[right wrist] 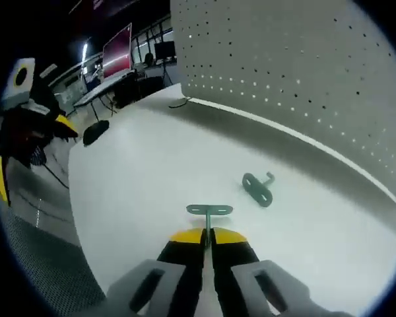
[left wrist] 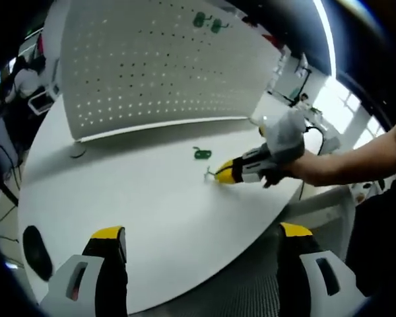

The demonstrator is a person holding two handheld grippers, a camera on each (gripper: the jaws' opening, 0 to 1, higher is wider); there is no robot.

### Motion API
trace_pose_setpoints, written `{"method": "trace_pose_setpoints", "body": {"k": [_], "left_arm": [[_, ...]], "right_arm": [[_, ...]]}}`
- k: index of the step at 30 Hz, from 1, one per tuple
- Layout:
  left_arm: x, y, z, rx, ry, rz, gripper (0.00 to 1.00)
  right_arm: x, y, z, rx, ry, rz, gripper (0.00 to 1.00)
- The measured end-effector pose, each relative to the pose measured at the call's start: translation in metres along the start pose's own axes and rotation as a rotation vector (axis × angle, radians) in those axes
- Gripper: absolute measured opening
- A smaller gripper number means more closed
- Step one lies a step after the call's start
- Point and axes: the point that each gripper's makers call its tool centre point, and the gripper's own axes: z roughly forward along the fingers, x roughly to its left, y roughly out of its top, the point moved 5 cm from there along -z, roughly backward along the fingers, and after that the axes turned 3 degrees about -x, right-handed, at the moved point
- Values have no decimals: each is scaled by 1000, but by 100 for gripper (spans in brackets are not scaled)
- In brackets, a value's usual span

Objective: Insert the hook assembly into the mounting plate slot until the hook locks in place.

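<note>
R gripper (right wrist: pixel 208 246): jaws pinched tight on a green hook (right wrist: pixel 208 211), its T-shaped plate poking out just past the yellow tips, low over the white table (right wrist: pixel 132 198). In left gripper view, same gripper (left wrist: pixel 219 174) reaches in from the right w/ the hook (left wrist: pixel 210 174) at its tip. L gripper (left wrist: pixel 201 241): jaws spread wide, nothing betw them, at the table's (left wrist: pixel 138 191) near edge. 2nd green hook (right wrist: pixel 258 187) lies loose on the table near the pegboard (right wrist: pixel 297 66); also seen at (left wrist: pixel 202 154). Two more green hooks (left wrist: pixel 207 22) hang high on the pegboard (left wrist: pixel 152 59).
</note>
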Motion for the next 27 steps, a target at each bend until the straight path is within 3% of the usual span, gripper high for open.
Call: {"method": "trace_pose_setpoints", "body": {"k": [4,7,11,14,19,24,27], "left_arm": [[1,3,2,-14,2,4,95],[3,15,0,-56,5,9,94],[9,27,-1,-94,17,25,92],[12,34,1,-114,37,35,91],[7,50,6,-182,11,42,84],[1,63,8,-253,-37,20,79],[-7,67,9,-279,-112,14,77]], "right_arm": [[-4,12,-9,-20,-8,-8,0],[-5,18,-15,-48,4,126,0],[-5,33,-31,-91,22,170,0],[-1,43,-42,-140,48,270,0],[8,48,-61,-174,90,344,0],[29,50,-73,-197,180,462,0],[44,54,-84,-228,260,615,0]]}}
